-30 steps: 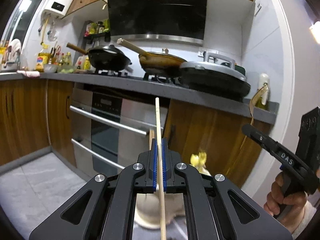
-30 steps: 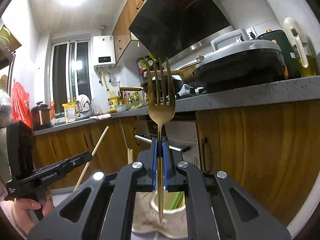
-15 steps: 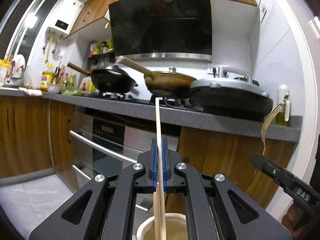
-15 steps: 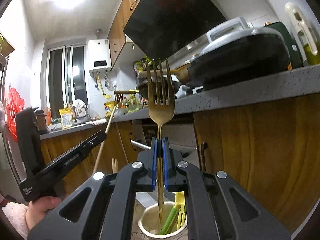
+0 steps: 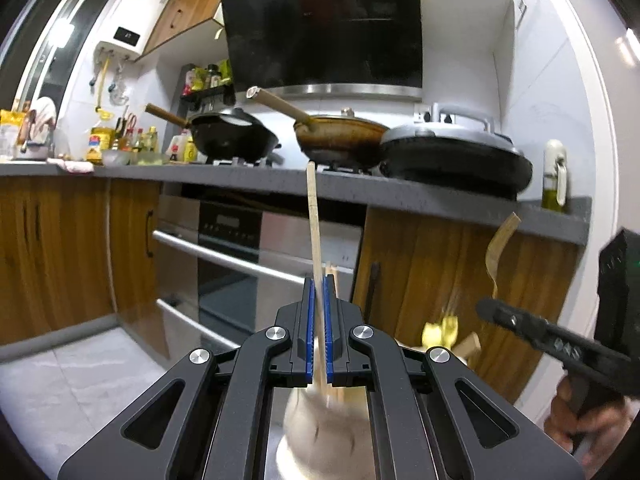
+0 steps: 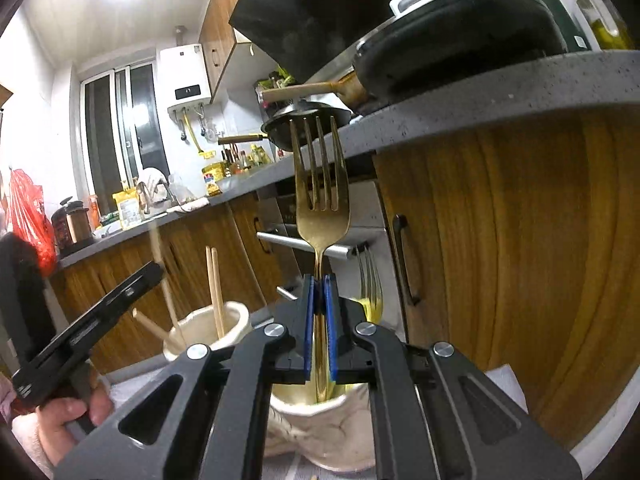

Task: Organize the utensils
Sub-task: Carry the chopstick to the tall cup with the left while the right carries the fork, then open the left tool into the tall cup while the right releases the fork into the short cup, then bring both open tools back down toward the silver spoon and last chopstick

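Gold fork point(image 6: 320, 200) upright, tines up, clamped by its handle in my right gripper point(image 6: 320, 320); handle tip now inside the mouth of the near cream holder point(image 6: 320, 428), where a second ago it hung above it. Left gripper point(image 5: 319, 328) pinches a single chopstick point(image 5: 313, 232), also vertical, lowered into the other cream holder point(image 6: 208, 332), which already has chopsticks point(image 6: 216, 284). The left view is blurred there, so whether it touches bottom I can't say. Judgement: both utensils sorted by type, ready for release.
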`<state>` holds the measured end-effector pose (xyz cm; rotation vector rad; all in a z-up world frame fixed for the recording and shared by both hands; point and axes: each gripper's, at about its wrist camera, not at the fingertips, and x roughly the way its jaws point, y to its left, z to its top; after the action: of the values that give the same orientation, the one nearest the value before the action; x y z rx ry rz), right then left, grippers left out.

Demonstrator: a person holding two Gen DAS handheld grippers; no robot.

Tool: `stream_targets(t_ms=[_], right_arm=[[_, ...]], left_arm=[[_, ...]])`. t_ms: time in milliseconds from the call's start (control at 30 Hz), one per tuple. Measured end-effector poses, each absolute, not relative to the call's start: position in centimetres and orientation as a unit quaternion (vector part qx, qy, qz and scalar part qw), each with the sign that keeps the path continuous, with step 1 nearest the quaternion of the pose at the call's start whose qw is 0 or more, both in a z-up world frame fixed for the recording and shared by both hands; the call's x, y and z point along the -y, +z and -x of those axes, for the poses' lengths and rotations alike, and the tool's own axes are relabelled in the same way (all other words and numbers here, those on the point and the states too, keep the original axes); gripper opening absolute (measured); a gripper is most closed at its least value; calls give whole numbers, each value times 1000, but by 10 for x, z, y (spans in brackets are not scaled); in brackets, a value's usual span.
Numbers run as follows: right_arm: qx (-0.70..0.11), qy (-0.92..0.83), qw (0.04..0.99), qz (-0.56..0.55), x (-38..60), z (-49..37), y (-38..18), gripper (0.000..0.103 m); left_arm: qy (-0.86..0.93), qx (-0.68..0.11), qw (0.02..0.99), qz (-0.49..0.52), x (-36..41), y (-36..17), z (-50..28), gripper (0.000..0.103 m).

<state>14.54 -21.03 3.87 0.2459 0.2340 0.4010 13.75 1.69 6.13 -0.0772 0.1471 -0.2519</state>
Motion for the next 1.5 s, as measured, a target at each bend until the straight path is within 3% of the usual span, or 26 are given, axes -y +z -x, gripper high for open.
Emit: stream_targets(t_ms=[533,733,833,933,1000,1167,1200,1367,1433,1500], right_arm=[[-133,173,970,-104,204,-143,23,6],[-142,154,971,-116,211,-152,19,7],[-147,146,971,-116,211,-152,18,7],[-146,144,972,-115,211,-151,19,8],[-140,138,974,-109,210,-149,20,14],[-138,127,976,-106,211,-145,20,45],[-139,126,976,-106,211,-145,20,46],[-144,121,976,-107,212,-142,21,70],[-144,118,977,-108,213,-137,22,93],[-138,108,979,-107,215,-133,23,98]], left_arm=[[-125,-127,984,31,-19,44,-132,5],[-121,-124,985,21,-17,42,-130,10],[-118,-122,985,19,-16,43,-128,17],[-114,-119,986,20,-17,44,-128,31],[-109,-116,987,21,-18,43,-127,42],[-92,-105,990,27,-22,46,-123,72],[-89,-102,990,30,-23,46,-122,77],[-71,-98,992,37,-27,45,-117,89],[-61,-96,993,37,-29,44,-115,93],[-53,-93,994,33,-28,42,-112,95]])
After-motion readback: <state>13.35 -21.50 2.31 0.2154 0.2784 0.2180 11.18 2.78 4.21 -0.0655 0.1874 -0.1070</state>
